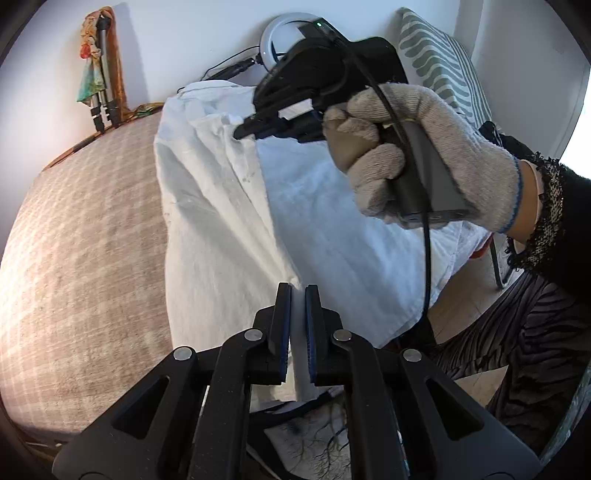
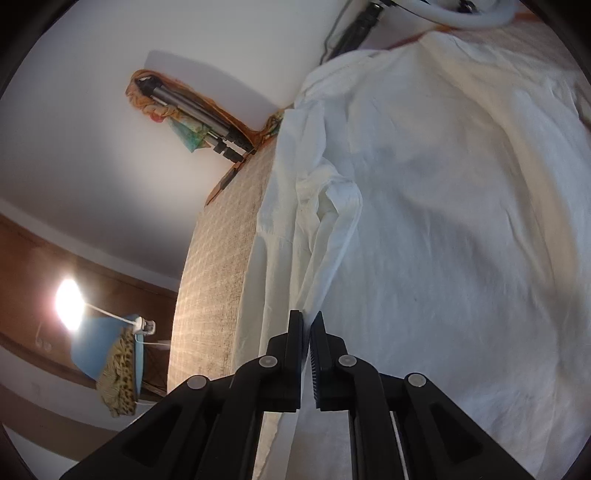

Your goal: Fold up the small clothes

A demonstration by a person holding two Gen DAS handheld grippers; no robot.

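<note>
A white garment (image 1: 332, 221) lies spread over a beige checked surface (image 1: 81, 240), with one side folded over into a long flap. My left gripper (image 1: 297, 291) is shut on the near edge of that flap, and white cloth shows between its pads. At the far end a gloved hand (image 1: 443, 147) holds my right gripper (image 1: 242, 130), whose tips pinch the same fold. In the right wrist view the right gripper (image 2: 307, 321) is shut on a lifted edge of the garment (image 2: 443, 221), which fills the right side of that view.
A tripod draped with a colourful scarf (image 1: 99, 74) leans on the wall at the back left. A ring light (image 1: 280, 33) and a striped pillow (image 1: 436, 62) stand behind the garment. A lit lamp (image 2: 68, 302) and a blue chair (image 2: 96, 350) are beyond the surface's edge.
</note>
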